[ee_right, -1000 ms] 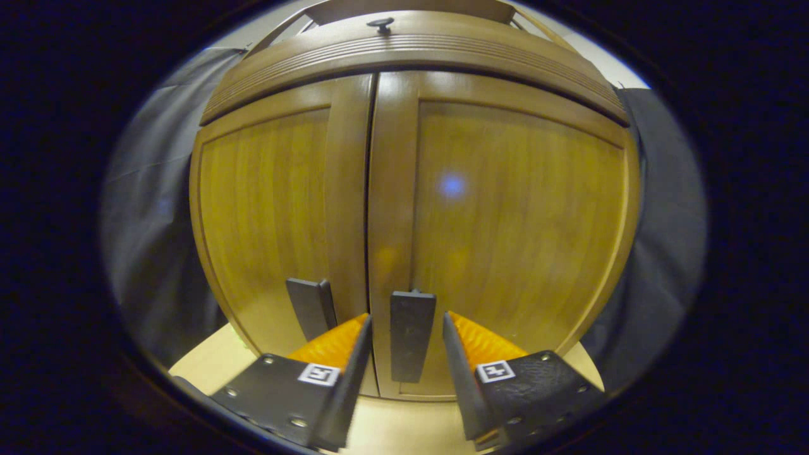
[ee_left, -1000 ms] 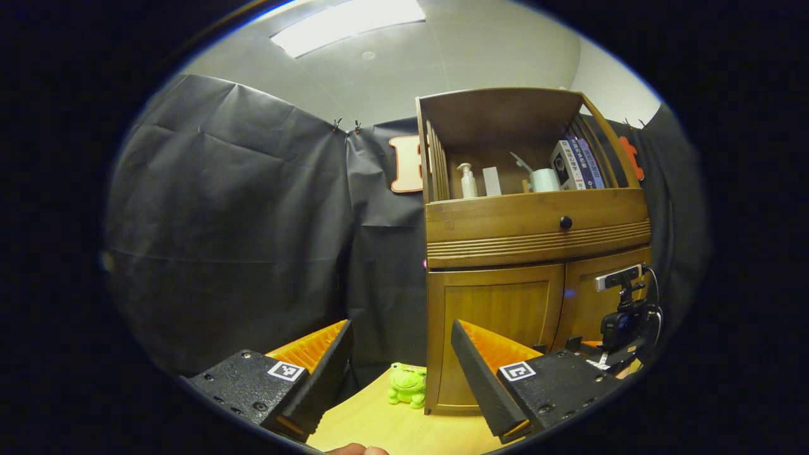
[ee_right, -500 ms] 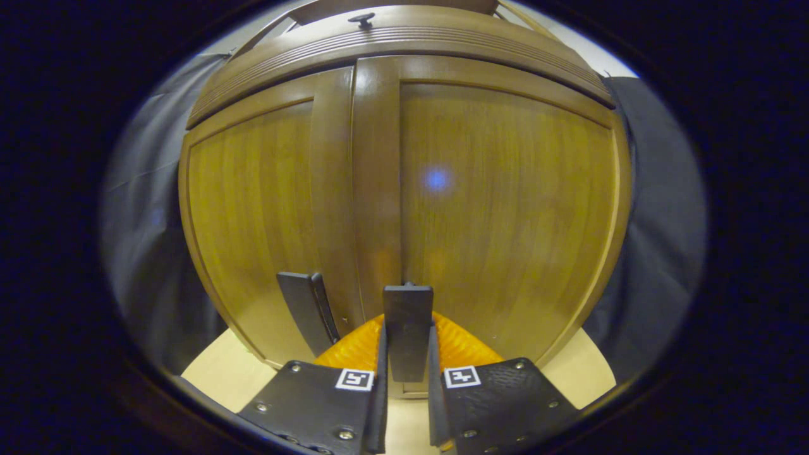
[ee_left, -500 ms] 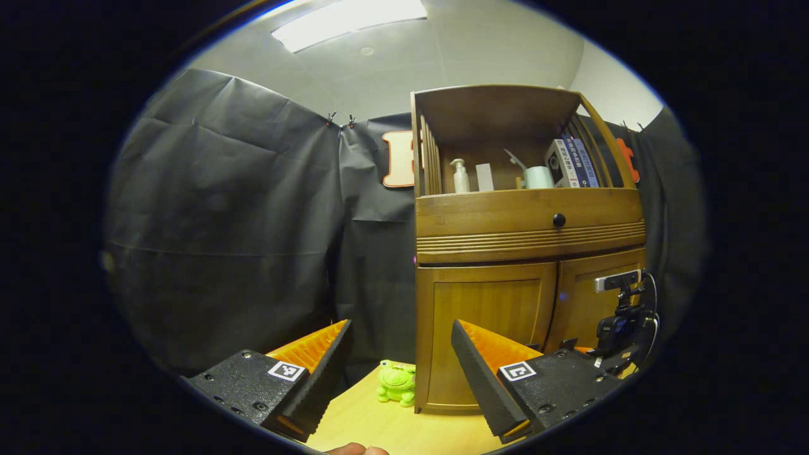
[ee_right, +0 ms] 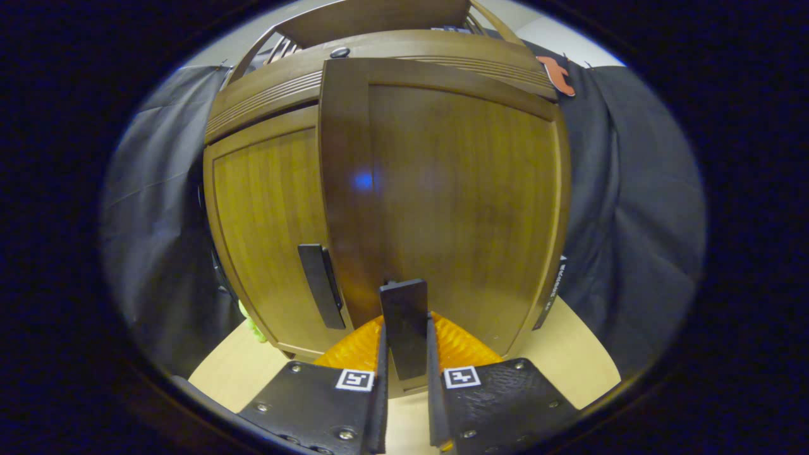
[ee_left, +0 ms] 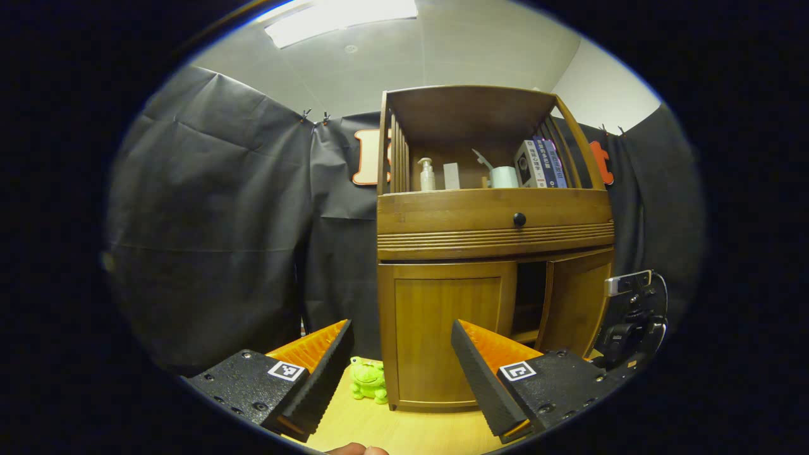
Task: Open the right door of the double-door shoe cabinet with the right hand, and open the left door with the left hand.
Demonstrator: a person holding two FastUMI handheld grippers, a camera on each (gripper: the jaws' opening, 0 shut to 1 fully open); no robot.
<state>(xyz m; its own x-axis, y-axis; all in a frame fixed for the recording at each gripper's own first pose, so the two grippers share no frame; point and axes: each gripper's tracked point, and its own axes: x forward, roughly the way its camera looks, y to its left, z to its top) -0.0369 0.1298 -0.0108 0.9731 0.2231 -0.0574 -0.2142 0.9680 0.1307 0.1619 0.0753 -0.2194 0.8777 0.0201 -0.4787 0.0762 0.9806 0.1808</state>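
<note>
Right door ajar, left door shut

Right gripper view: right gripper (ee_right: 404,360) is clamped on the dark handle (ee_right: 404,325) of the right door (ee_right: 455,189), both orange fingers (ee_right: 354,346) pressing its sides. The door stands swung out from the cabinet front, its free edge ahead of the left door (ee_right: 265,215). Left door lies flush; its own dark handle (ee_right: 321,294) is untouched.

Left gripper view: left gripper (ee_left: 401,370) hangs wide open, nothing between its fingers, well back from the cabinet (ee_left: 493,227). Cabinet stands on the light wooden table (ee_left: 392,430). Left door (ee_left: 442,328) closed; right door (ee_left: 578,303) angled outward, a dark gap showing between the two. The right gripper's body (ee_left: 632,316) sits just beside the right door's outer face.

Drawer with a black knob (ee_left: 519,219) above the doors. Open shelf on top holds a pump bottle (ee_left: 427,175), a white roll (ee_left: 504,176) and books (ee_left: 540,163). A green frog toy (ee_left: 368,380) sits on the table just beside the cabinet's left bottom corner. Black cloth (ee_left: 215,221) hangs behind
</note>
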